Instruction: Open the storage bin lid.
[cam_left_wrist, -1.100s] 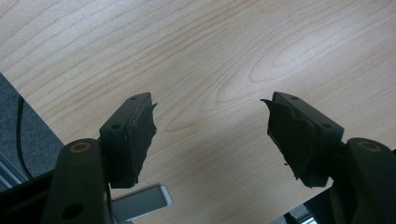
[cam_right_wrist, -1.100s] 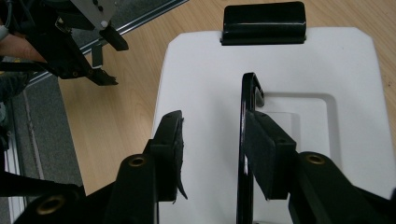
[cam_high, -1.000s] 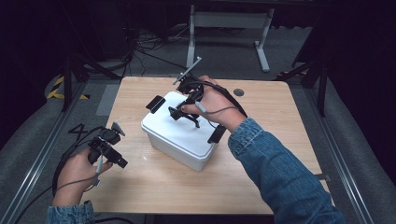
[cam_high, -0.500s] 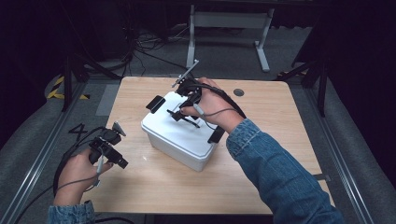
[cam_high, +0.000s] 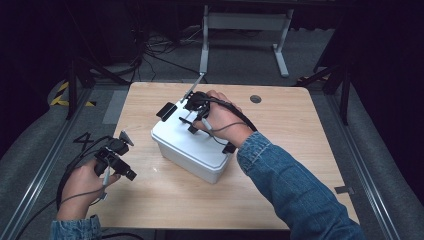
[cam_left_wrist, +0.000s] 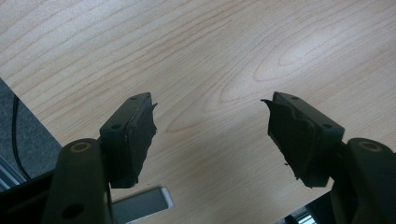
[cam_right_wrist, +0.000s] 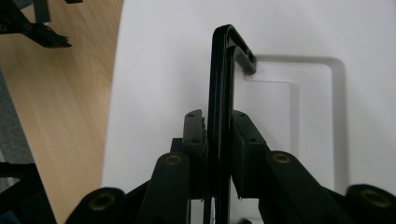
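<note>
A white plastic box with a lid stands on the wooden table, turned at an angle. A black handle stands upright from a recess in the white lid. My right gripper points down onto the lid. Its jaws have just been closing, and both pads now press on the handle's bar. My left gripper hovers low over the table's left edge, well apart from the box. Its jaws are wide open with only bare wood between them.
Black latches stick out at the box's two ends. A dark round hole sits in the table's far side. A small metal plate lies by the left gripper. Metal rails and cables run along the floor beside the table.
The right hand has shifted slightly over the lid's handle. The left hand and the box have kept still.
</note>
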